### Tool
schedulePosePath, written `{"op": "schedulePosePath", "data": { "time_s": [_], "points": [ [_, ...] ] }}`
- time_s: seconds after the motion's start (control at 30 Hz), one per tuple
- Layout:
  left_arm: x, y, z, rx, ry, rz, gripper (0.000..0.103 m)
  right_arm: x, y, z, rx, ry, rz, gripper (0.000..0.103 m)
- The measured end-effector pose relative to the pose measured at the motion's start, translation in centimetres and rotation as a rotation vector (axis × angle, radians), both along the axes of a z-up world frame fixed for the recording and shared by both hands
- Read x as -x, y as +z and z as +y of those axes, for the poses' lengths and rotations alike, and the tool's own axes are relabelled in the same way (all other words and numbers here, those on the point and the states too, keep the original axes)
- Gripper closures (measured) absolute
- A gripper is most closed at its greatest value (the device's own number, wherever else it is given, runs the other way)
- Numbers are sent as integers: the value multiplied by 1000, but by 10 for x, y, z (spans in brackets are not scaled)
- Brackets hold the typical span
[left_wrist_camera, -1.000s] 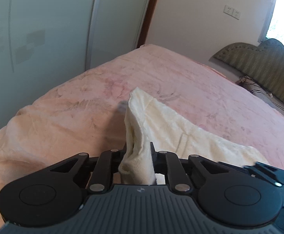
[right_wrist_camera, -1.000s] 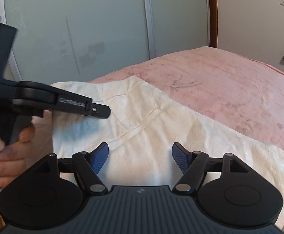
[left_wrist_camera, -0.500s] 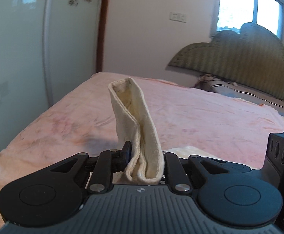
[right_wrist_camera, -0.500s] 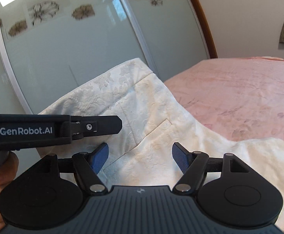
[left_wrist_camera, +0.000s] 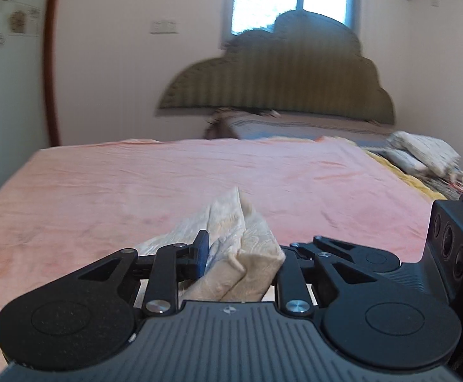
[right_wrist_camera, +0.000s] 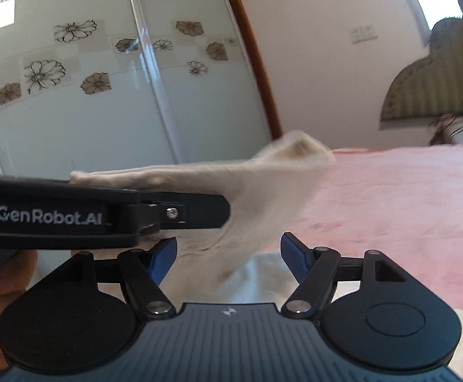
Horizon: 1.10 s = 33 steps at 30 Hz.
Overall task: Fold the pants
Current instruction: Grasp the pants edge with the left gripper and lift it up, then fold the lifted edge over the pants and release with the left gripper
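The cream pants [left_wrist_camera: 238, 251] are bunched between the fingers of my left gripper [left_wrist_camera: 241, 254], which is shut on a folded edge and holds it above the pink bed [left_wrist_camera: 199, 178]. In the right wrist view the pants [right_wrist_camera: 263, 191] hang lifted from the left gripper [right_wrist_camera: 199, 213], which crosses the frame from the left. My right gripper [right_wrist_camera: 228, 254] is open and empty, just below the hanging cloth. More cream cloth lies on the bed under it.
An olive headboard [left_wrist_camera: 279, 76] and pillows stand at the bed's far end. Folded patterned bedding [left_wrist_camera: 422, 156] lies at the right. Sliding glass wardrobe doors [right_wrist_camera: 120, 79] with flower prints stand beside the bed.
My left gripper has lifted the pants edge and swung toward the headboard. The cloth now hangs higher in front of my right gripper, which stays open.
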<state>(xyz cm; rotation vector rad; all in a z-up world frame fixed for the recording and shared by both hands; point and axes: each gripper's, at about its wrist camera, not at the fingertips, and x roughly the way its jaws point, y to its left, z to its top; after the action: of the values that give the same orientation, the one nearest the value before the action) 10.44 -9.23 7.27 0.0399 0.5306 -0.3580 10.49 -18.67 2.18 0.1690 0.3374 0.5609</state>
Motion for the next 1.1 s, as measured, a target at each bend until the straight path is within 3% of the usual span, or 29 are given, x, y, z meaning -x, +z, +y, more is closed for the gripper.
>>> {"op": "schedulePosePath", "data": {
  "time_s": [0.13,0.33,0.53,0.73,0.93,1.1],
  "points": [
    [-1,-18,-44,-18,-100,8,80,19,-7,-26,58,-61,-28,31],
    [-4,-49,-88,-64,-165,44,80,23,-28,-53,11,-125,18,31],
    [9,-45,-111,-62,-231,-15,79,40,-28,-67,74,-203,-83,31],
    [11,-50,-142,-24,-302,-12,79,48,-22,-91,131,-268,-109,31],
    [3,-83,-154,-12,-338,83,78,46,-40,-106,137,-287,-2,31],
    [-11,-105,-147,51,-379,203,75,44,-58,-112,141,-289,95,25]
  ]
}}
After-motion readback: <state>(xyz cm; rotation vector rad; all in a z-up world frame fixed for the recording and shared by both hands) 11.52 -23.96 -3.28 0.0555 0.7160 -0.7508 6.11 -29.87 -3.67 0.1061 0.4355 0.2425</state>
